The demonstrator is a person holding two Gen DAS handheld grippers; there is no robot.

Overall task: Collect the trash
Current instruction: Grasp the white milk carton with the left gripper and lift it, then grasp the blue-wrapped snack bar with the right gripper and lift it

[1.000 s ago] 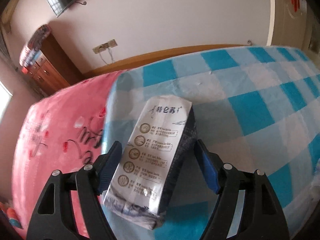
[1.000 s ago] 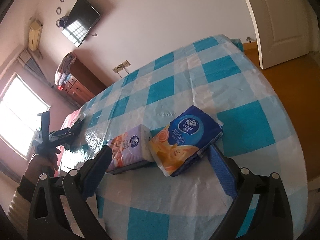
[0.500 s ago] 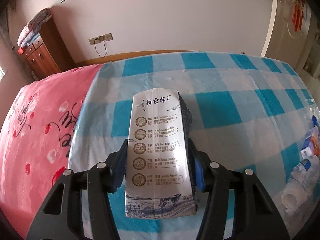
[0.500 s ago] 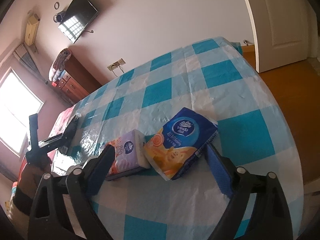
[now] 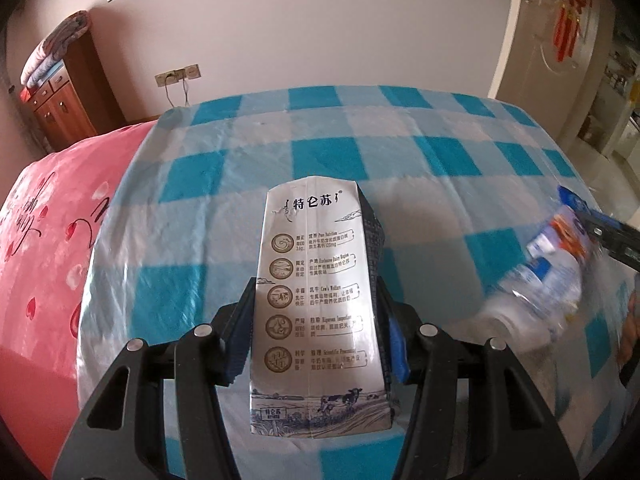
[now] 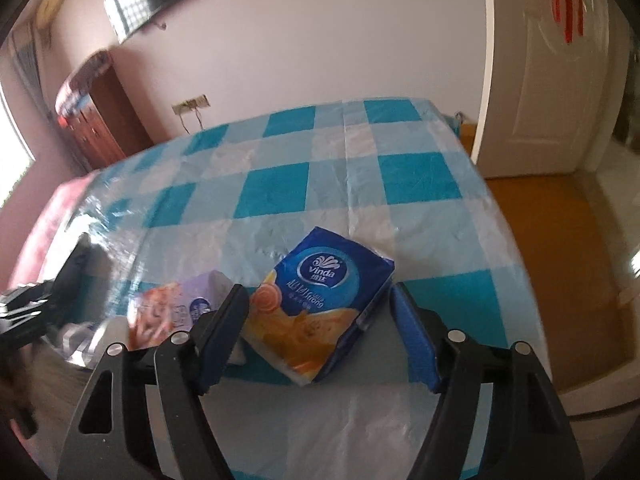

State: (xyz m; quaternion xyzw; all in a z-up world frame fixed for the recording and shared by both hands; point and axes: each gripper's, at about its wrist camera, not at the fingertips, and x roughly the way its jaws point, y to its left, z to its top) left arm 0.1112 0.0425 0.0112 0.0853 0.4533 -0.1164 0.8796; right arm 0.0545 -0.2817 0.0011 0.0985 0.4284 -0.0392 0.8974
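The bed with the blue-and-white checked plastic sheet (image 5: 400, 152) fills both views, with one pink floral blanket (image 5: 52, 216) along its left side in the left wrist view.

Progress, as I judge it: collecting is underway but far from finished. One piece is in hand and no bin or bag shows in either view, so nothing appears to be deposited yet.

The left gripper (image 5: 316, 332) has its fingers closed narrow on the sides of one white milk carton with blue printing (image 5: 316, 280), which sits centre and low in that frame; whether it is lifted off the sheet cannot be told.

The right gripper (image 6: 320, 336) has its fingers spread wide and holds nothing. They flank one blue-and-orange Vinda tissue pack (image 6: 320, 304), lying on the sheet low in the centre of the right wrist view, not yet pinched.

Just left of it lies one purple tissue pack (image 6: 176, 312).

At the right edge of the left wrist view one clear plastic bottle with a blue label (image 5: 544, 280) lies blurred.

Count: one carton, two tissue packs, one bottle; three left to gather.
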